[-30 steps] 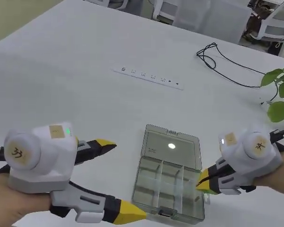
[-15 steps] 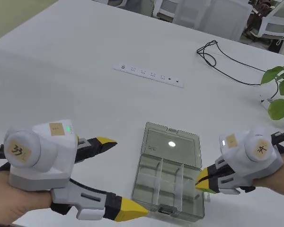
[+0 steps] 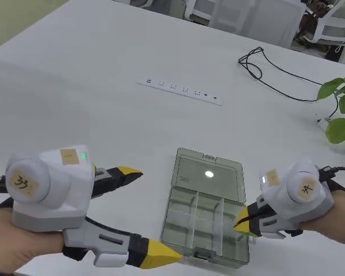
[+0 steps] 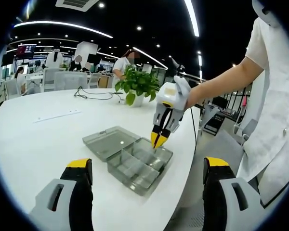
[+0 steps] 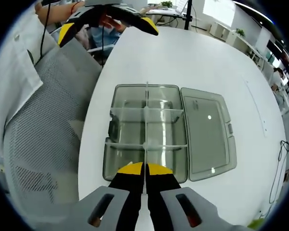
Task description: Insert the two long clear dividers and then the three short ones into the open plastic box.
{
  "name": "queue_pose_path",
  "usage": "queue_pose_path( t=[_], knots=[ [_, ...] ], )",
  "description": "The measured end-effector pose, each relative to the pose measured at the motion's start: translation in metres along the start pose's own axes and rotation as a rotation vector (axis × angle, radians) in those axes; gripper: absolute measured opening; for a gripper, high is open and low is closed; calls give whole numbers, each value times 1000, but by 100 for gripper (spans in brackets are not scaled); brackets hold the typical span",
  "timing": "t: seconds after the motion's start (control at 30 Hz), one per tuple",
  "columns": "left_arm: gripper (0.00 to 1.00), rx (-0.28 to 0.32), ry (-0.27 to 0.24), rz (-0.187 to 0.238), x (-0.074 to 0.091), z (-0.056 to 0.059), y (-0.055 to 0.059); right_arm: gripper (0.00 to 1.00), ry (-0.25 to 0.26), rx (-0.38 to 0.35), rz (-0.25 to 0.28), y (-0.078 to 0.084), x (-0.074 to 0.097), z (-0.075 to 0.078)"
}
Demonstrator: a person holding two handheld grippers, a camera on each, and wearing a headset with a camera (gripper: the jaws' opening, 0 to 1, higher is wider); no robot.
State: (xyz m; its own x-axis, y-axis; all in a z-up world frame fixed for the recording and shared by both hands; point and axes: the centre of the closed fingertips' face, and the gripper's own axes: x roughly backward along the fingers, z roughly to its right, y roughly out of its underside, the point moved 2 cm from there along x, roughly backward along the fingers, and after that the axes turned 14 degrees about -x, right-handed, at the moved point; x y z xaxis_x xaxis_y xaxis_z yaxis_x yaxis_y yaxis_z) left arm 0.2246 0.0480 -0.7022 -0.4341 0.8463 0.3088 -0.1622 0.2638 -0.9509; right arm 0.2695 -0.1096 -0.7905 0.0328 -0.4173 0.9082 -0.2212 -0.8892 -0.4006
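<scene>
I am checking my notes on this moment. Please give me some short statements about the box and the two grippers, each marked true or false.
1. The lid of the plastic box lies open, flat on the table. True.
2. The jaws of the left gripper are shut. False: they stand wide apart and hold nothing.
3. The right gripper has its tips at the box's edge, with its jaws together. True.
4. The box has no dividers in it. False: clear dividers stand crossed inside it.
5. A white power strip lies on the table beyond the lid. True.
</scene>
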Motion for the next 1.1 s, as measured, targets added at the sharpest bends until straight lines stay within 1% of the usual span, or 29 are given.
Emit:
queue_pose_path(
  t=[0.23,0.4,0.5,0.6,0.67,0.97,1.1],
  knots=[
    [97,1,5,1,0,1,-1,3,1,-2,0,1,-1,1],
    [97,0,8,4,-1,1,-2,3,6,2,-11,2,-3,0],
    [97,-2,9,4,-2,1,-2,3,15,23,-32,2,-6,0],
    [97,-2,8,6,-2,1,-3,3,15,19,-31,2,-5,0],
    [97,-3,8,1,-2,1,-2,3,15,13,-30,2,-5,0],
    [97,-5,10,2,-2,2,-3,2,22,24,-61,3,-8,0],
    [97,-6,12,2,-2,3,-3,2,23,25,-64,3,-7,0]
  ],
)
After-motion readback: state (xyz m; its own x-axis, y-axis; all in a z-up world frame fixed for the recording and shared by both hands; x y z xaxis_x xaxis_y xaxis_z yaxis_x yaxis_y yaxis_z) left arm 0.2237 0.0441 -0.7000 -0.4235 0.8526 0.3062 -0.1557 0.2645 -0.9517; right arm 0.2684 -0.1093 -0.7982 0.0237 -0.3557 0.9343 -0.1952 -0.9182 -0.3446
